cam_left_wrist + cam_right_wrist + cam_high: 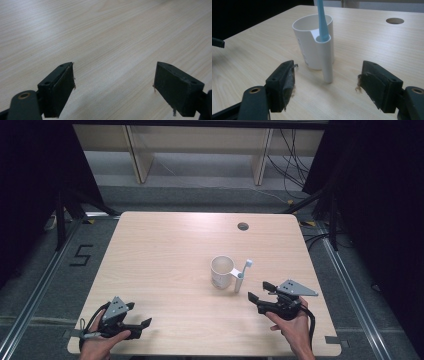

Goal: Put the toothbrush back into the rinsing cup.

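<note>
Standing right of centre in the high view, a white cup (221,271) carries a blue toothbrush (245,268) upright in its side tube.
Both claws, left (145,325) and right (258,291), are held open and empty; the placing step is judged done, so the right claw is best withdrawn without the cup being knocked.

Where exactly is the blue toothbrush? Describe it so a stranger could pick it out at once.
Start at the light wooden table and find the white plastic cup right of its centre. The slim light-blue plastic toothbrush stands in the white tube on the cup's right side. It is the one blue thing there, rising above the cup's rim.
</note>
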A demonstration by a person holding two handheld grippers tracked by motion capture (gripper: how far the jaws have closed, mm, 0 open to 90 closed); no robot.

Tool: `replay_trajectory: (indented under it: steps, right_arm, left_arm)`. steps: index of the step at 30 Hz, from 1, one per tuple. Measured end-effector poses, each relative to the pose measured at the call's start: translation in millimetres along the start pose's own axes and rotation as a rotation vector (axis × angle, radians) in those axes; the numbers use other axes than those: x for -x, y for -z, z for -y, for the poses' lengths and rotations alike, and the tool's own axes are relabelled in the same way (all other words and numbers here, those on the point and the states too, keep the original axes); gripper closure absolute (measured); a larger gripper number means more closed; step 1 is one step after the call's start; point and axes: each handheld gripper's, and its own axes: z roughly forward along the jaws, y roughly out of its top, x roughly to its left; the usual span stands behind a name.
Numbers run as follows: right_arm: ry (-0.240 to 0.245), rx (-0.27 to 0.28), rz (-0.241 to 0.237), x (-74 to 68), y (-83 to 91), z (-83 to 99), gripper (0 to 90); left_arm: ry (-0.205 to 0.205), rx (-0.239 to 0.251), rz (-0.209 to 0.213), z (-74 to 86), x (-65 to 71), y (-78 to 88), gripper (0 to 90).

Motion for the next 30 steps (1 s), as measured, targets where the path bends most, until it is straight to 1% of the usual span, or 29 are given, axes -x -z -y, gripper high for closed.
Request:
replay_trajectory:
  steps: [1,2,3,5,6,7,8,9,10,13,14,15,16,17,18,19,20,22,23,24,25,26,27,28,29,30]
  right_arm:
    - [-0.003,-0.007,-0.005,-0.4,0.3,0.4,28.2]
    - [-0.032,-0.01,-0.011,-2.7,0.4,1.0,28.1]
    - [-0.005,-0.004,-0.005,-1.0,0.4,1.4,28.0]
    - [-0.02,-0.015,-0.012,-1.9,2.0,2.2,27.7]
    - [-0.028,-0.015,-0.012,-2.3,2.2,2.8,27.6]
    - [-0.013,-0.016,-0.006,-1.3,3.0,3.3,27.6]
    - [-0.037,-0.017,-0.004,-3.7,3.7,4.5,27.6]
    - [-0.004,-0.012,-0.004,-1.3,4.0,5.1,27.4]
    - [-0.031,-0.021,-0.009,-3.4,4.5,6.4,27.0]
    - [-0.022,-0.028,-0.004,-3.0,6.1,9.1,26.8]
    - [-0.033,-0.032,-0.011,-4.0,5.8,10.9,26.7]
    - [-0.018,-0.033,-0.006,-2.8,5.2,11.7,26.5]
    - [-0.034,-0.032,-0.013,-4.2,5.2,13.5,26.3]
    - [-0.04,-0.049,-0.002,-4.9,5.8,13.7,26.3]
    - [-0.016,-0.046,-0.013,-3.4,6.0,14.0,26.1]
    - [-0.009,-0.046,-0.013,-3.6,6.0,14.6,25.8]
    - [-0.004,-0.044,-0.012,-3.8,5.9,15.0,25.5]
    - [-0.032,-0.054,-0.011,-7.1,5.1,16.4,25.2]
    - [-0.008,-0.053,-0.02,-6.1,6.4,16.7,25.0]
    - [-0.01,-0.059,-0.018,-6.7,6.7,16.8,24.8]
    - [0.002,-0.064,-0.015,-6.6,7.2,17.3,24.7]
    - [-0.023,-0.079,-0.018,-8.8,8.2,17.8,24.6]
    - [-0.042,-0.073,-0.022,-9.9,7.5,18.9,24.6]
    - [0.0,-0.068,-0.015,-6.9,8.1,19.0,24.5]
    - [-0.007,-0.069,-0.017,-7.1,8.0,19.7,24.3]
    - [-0.044,-0.081,-0.024,-9.4,8.1,20.7,24.0]
  left_arm:
    - [-0.01,-0.008,-0.004,-0.2,-0.5,0.8,15.9]
    - [-0.007,-0.007,-0.004,-0.2,-0.4,0.8,15.9]
    - [-0.007,0.0,-0.004,0.1,-0.3,0.4,15.9]
    - [-0.005,-0.01,-0.007,-0.4,-0.3,1.5,15.9]
    - [-0.005,0.001,-0.003,0.1,-0.3,0.7,15.9]
    - [-0.009,-0.007,0.0,-0.2,-0.3,1.3,15.9]
    - [-0.009,-0.006,-0.003,-0.3,-0.3,1.4,15.9]
    - [-0.021,-0.015,-0.005,-0.6,-1.0,2.1,15.9]
    - [-0.03,-0.02,0.003,-0.6,-1.6,2.7,15.9]
    - [-0.032,-0.025,0.001,-0.6,-1.4,3.1,15.9]
    - [-0.031,-0.024,0.001,-0.7,-1.6,3.1,15.9]
    - [-0.006,-0.001,0.0,-0.4,-0.1,1.4,15.9]
    - [-0.008,0.002,0.002,-0.2,-0.5,1.0,15.9]
    - [-0.007,-0.003,0.001,-0.2,-0.3,1.1,15.9]
    - [-0.022,-0.018,-0.002,-0.3,-1.2,2.0,15.9]
    - [-0.01,-0.003,0.001,0.0,0.1,1.3,15.9]
    - [-0.009,-0.003,0.002,-0.1,0.2,1.6,15.9]
    - [-0.008,-0.002,0.002,-0.1,0.1,1.7,15.8]
    - [-0.009,-0.005,0.001,-0.1,0.0,1.8,15.8]
    - [-0.01,-0.003,0.001,0.0,0.1,1.6,15.9]
    - [-0.009,-0.004,-0.001,-0.1,0.4,1.9,15.8]
    - [-0.008,-0.004,0.0,-0.2,0.6,1.8,15.8]
    - [-0.006,-0.001,0.002,-0.1,1.1,1.3,15.8]
    - [-0.006,-0.002,0.002,0.0,1.1,1.4,15.8]
    - [-0.005,-0.001,0.001,0.2,1.2,1.4,15.8]
    - [-0.005,-0.001,0.0,0.1,1.0,1.7,15.8]
